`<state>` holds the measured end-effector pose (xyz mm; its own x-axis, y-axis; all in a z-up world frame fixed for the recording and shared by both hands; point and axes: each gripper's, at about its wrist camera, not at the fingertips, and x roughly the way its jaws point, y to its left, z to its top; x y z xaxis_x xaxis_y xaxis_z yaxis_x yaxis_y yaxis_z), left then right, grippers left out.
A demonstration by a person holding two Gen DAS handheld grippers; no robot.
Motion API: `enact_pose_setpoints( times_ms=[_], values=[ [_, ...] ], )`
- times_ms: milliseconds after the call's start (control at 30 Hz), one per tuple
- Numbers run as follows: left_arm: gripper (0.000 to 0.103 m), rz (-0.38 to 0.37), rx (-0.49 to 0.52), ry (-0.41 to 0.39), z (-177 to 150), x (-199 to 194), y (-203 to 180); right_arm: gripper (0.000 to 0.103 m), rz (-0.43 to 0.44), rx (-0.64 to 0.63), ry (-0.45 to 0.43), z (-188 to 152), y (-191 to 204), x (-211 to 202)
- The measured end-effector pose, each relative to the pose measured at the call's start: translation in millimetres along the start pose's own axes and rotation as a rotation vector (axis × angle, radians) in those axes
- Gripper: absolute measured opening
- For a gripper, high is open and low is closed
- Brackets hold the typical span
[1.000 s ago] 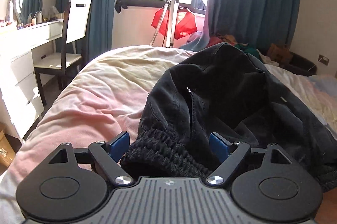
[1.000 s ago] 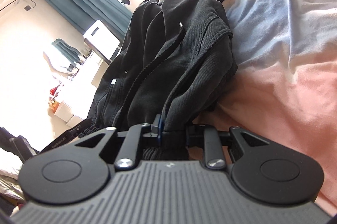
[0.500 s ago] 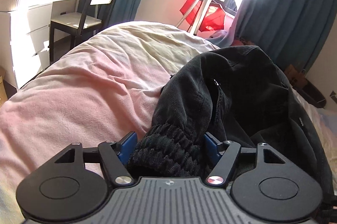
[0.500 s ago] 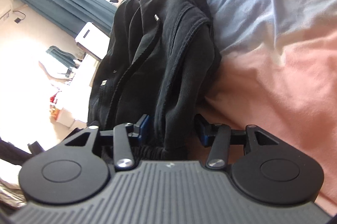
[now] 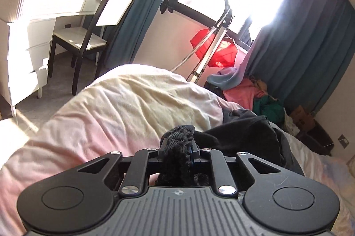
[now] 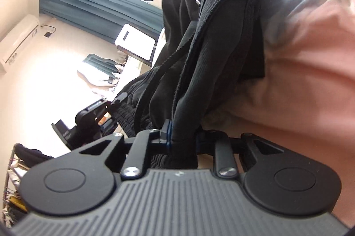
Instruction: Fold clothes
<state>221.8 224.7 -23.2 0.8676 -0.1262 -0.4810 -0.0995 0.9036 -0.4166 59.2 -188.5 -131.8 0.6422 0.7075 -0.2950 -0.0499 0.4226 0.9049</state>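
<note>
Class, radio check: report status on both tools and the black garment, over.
Left tool shut on ribbed hem. Right tool shut on black garment edge. Garment bunched on pink bedding. Nothing in the way.

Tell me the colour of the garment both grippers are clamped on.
Black; the hoodie shows best in the right wrist view, on the pink bedding.

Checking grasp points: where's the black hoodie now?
On the bed: black hoodie is held by both grippers, left gripper on its ribbed hem, right gripper alongside.
</note>
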Motion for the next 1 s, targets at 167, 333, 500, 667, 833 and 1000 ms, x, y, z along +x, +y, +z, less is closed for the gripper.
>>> enact_pose_setpoints(
  times_ms=[167, 333, 500, 667, 833, 1000],
  values=[
    [0.017, 0.058, 0.031, -0.020, 96.9, 15.2, 19.6, 0.023, 0.161, 0.043, 0.032, -35.1, 43.6, 74.5],
    [0.017, 0.243, 0.150, -0.069, 179.3, 49.3, 64.4, 0.023, 0.331, 0.019, 0.116, -62.9, 96.9, 186.4],
    [0.018, 0.374, 0.254, 0.079, 172.3, 124.8, 120.6, 0.023, 0.229, -0.022, 0.213, -90.9, 89.0, 267.6],
    [0.025, 0.402, 0.152, 0.119, 130.0, 162.7, 167.3, 0.023, 0.171, -0.040, 0.280, -101.6, 71.0, 300.9],
    [0.051, 0.442, 0.094, 0.092, 128.5, 134.5, 171.0, 0.027, 0.166, -0.116, 0.289, -103.7, 81.2, 294.3],
    [0.090, 0.467, 0.068, 0.060, 127.3, 92.5, 160.5, 0.076, 0.157, -0.169, 0.299, -110.7, 88.8, 269.2]
  ],
)
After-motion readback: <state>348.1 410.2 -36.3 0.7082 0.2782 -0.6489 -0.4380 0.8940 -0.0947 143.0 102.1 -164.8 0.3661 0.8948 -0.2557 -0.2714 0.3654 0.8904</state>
